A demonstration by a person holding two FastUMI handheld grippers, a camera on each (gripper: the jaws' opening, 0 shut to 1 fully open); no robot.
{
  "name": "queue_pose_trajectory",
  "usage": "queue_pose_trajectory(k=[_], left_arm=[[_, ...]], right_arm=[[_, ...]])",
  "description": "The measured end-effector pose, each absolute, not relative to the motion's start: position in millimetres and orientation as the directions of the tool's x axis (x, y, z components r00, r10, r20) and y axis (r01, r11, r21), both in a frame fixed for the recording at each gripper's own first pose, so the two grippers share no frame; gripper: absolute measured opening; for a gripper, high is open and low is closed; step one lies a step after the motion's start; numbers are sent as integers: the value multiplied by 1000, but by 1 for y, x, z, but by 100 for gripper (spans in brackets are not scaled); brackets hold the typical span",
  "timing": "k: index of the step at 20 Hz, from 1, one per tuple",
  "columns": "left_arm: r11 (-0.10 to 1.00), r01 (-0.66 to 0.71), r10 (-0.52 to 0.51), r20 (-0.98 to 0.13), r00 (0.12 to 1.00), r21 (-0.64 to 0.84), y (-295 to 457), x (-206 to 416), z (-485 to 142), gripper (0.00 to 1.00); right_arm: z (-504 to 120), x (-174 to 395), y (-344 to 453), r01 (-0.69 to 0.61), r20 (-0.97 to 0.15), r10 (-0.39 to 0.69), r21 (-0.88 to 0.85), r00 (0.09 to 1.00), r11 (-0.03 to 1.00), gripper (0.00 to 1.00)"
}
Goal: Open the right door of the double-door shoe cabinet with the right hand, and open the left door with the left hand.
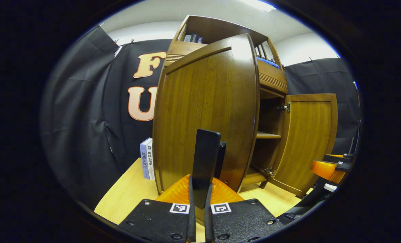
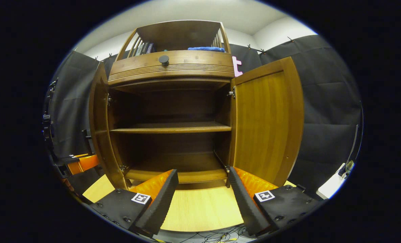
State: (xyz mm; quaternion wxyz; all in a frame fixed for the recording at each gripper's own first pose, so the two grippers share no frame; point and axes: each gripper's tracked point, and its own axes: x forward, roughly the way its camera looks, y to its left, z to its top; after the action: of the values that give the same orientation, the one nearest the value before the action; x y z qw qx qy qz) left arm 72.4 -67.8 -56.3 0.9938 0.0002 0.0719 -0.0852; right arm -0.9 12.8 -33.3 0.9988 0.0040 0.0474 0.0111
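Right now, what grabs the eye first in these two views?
The shoe cabinet dominates the right gripper view, both doors swung out and its two dark shelves bare. In the left gripper view the left door looms close, with the left gripper closed at the knob on its edge. The right gripper hangs open in front of the cabinet, clear of the right door.

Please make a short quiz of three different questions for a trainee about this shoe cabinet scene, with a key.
1. True or false: the right door stands open.
2. The left gripper has its jaws: A) wide apart B) nearly together at the left door.
3. Fill in: the blue cloth lies on the cabinet's ___ shelf.

Key: 1 true; 2 B; 3 top. The right gripper is open, before the cabinet's inner shelf.
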Motion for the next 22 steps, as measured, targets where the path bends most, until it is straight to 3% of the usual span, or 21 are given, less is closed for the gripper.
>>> queue_pose_trajectory(k=[8,9,10,12,13,22], left_arm=[[997,80,-80,-135,988,-2,-34,64,-53,5],[998,67,-67,-133,989,-2,-30,63,-52,7],[998,57,-56,-132,990,2,-26,63,-51,2],[999,38,-36,-136,990,8,-18,62,-50,7],[1000,30,-29,-136,990,6,-14,60,-50,2],[1000,9,-8,-122,993,5,-3,53,-42,2]], right_arm=[[-38,5,35,-80,-108,79,-4,991,997,93],[-40,4,41,-92,-111,91,-4,990,996,95],[-41,4,45,-103,-113,102,-5,988,995,97],[-42,6,54,-127,-116,125,-6,985,992,97],[-42,7,58,-138,-118,136,-7,984,990,92],[-32,13,80,-215,-113,214,4,970,977,92]])
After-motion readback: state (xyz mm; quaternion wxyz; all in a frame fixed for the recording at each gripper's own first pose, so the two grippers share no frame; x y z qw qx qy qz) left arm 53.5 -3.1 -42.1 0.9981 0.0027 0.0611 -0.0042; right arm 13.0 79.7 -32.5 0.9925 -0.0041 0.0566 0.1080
